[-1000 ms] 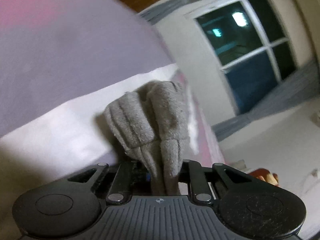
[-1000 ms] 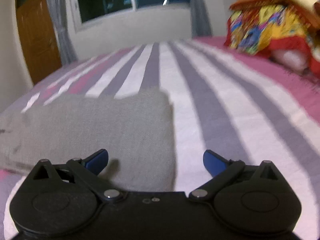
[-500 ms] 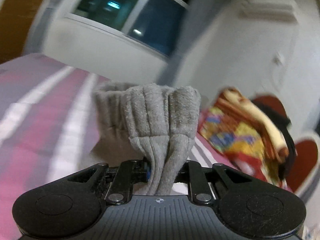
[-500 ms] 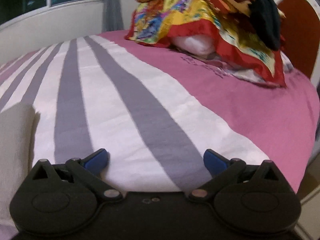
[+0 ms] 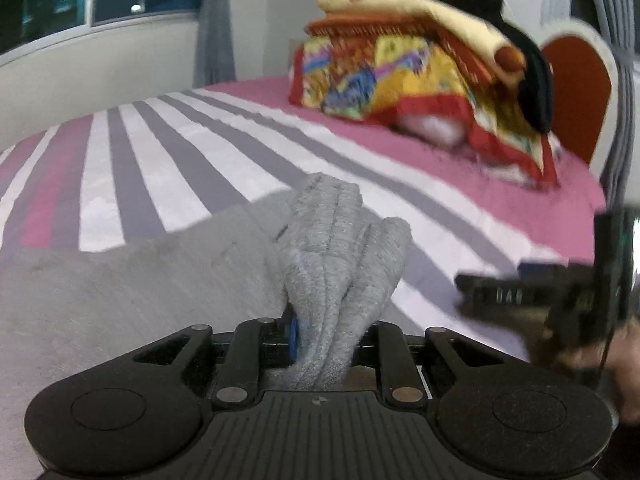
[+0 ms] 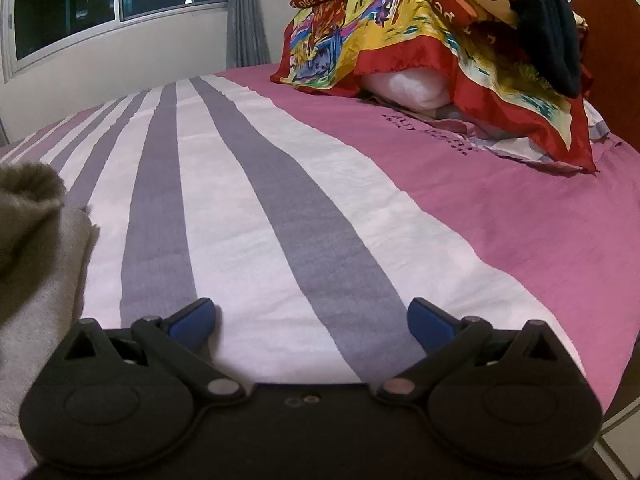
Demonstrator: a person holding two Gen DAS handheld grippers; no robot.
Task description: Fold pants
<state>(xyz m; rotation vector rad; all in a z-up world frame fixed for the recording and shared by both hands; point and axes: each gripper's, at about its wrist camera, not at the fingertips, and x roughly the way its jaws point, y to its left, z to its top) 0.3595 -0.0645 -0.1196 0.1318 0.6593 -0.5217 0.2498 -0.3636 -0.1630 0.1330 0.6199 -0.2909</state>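
The grey pants (image 5: 132, 280) lie spread on the near left part of the bed, and one bunched, ribbed end of them (image 5: 344, 256) stands up out of the left gripper (image 5: 320, 340), whose jaws are easing apart with the cloth between them, the blue pad (image 5: 294, 336) on one side pressed against it. Under it all is the bedsheet (image 6: 280, 208), striped white, grey and pink, then plain pink toward the far side, where a heap of bright bedding (image 6: 440, 40) (reds, yellows, a dark cloth thrown on top) is piled against a red headboard (image 5: 576, 96). Behind the bed there's a white wall, a dark window (image 6: 120, 4) and a grey curtain (image 6: 244, 16). The left gripper tilts down over the pants; the right gripper (image 6: 312, 320) hangs low over bare sheet just right of them, its blue tips wide apart and gripping nothing. Open sheet runs ahead of the right gripper up to the bedding, and the bed's edge drops away at right.
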